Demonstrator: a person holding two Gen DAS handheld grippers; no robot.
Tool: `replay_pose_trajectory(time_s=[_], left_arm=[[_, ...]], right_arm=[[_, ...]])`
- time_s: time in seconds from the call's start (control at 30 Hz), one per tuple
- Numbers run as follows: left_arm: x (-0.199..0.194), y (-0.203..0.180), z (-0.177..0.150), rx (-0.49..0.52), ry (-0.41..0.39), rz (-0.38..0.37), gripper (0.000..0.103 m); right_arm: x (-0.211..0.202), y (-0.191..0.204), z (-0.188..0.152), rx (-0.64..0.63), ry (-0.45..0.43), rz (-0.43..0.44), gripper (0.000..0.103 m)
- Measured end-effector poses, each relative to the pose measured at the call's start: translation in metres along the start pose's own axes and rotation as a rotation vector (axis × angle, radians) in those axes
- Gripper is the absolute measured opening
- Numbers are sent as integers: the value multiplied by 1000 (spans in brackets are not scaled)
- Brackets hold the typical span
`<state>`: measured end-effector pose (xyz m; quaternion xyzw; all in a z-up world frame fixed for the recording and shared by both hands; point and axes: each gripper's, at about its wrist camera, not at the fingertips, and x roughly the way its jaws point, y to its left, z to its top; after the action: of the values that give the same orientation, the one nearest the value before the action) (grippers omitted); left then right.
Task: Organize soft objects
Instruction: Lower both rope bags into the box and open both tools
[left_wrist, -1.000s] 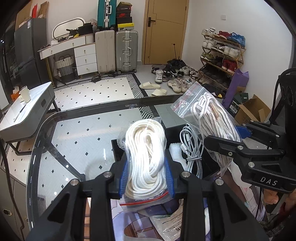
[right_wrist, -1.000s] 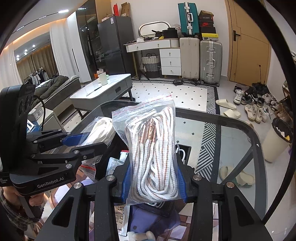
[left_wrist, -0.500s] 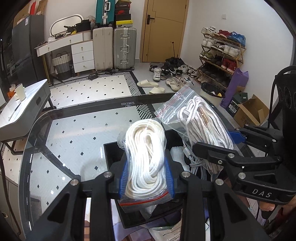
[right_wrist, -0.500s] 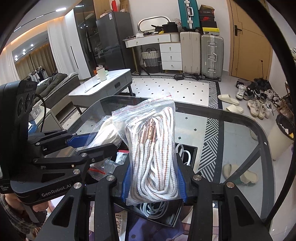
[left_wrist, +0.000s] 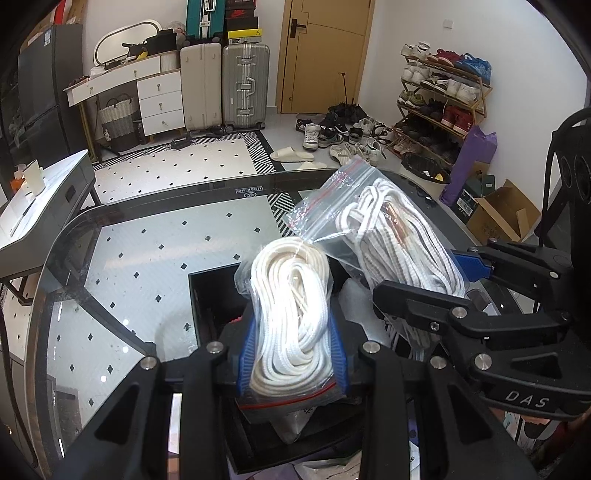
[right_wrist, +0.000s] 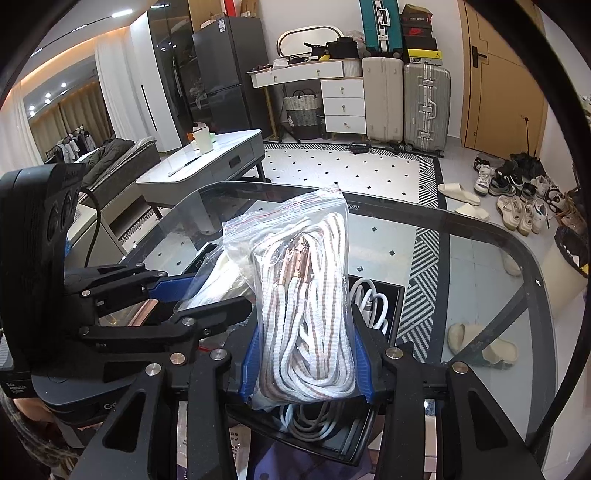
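The bag of plain white cord (left_wrist: 290, 314) stands upright between the blue pads of the left gripper (left_wrist: 291, 347), its long axis running up and away along the fingers, its red zip seal at the bottom, near the camera. The jaws are clamped on the bag's lower half. Directly under it lies the black tray (left_wrist: 207, 295), which sits on the glass table (left_wrist: 147, 258) towards the near edge; the tray's far-left corner shows just beyond the bag. So the drop-off lies straight below and slightly ahead of these jaws, and I judge a short lowering would seat the bag in the tray's left part.

The right gripper (right_wrist: 306, 354) likewise squeezes a bag, the one of white-and-tan striped laces (right_wrist: 310, 306), also held upright, zip seal at the top. Below it, in the tray's right part, lie coiled white and grey cables (right_wrist: 369, 302). The two bags hang side by side, close but, as far as I can tell, apart.

The left bag looks nearer the tray floor, so the left hand seems better placed to release first. The risk is the two bags fouling each other.
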<state>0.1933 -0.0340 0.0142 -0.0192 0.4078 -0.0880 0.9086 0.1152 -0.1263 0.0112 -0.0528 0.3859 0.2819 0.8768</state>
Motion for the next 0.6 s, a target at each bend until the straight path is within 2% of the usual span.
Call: replay_pose_trajectory(time_s=[0.2, 0.3, 0.37, 0.43, 0.5, 0.57, 0.6], left_arm=[[-2, 3, 1, -6, 20, 21, 38], [-4, 2, -2, -4, 23, 17, 39], [-7, 2, -2, -4, 21, 17, 47], [-10, 1, -3, -6, 19, 11, 49], [-13, 0, -4, -3, 16, 17, 55], [-16, 0, -5, -8, 14, 11, 57], [-16, 1, -5, -8, 23, 8, 58]], right_arm=[[3, 0, 1, 12, 11, 8, 50], [0, 1, -1, 15, 6, 7, 50], [-3, 1, -2, 16, 4, 7, 50], [-6, 3, -5, 13, 4, 4, 51], [-10, 3, -7, 16, -2, 2, 52], [-14, 4, -8, 13, -11, -8, 59], [-16, 5, -8, 9, -16, -9, 66]])
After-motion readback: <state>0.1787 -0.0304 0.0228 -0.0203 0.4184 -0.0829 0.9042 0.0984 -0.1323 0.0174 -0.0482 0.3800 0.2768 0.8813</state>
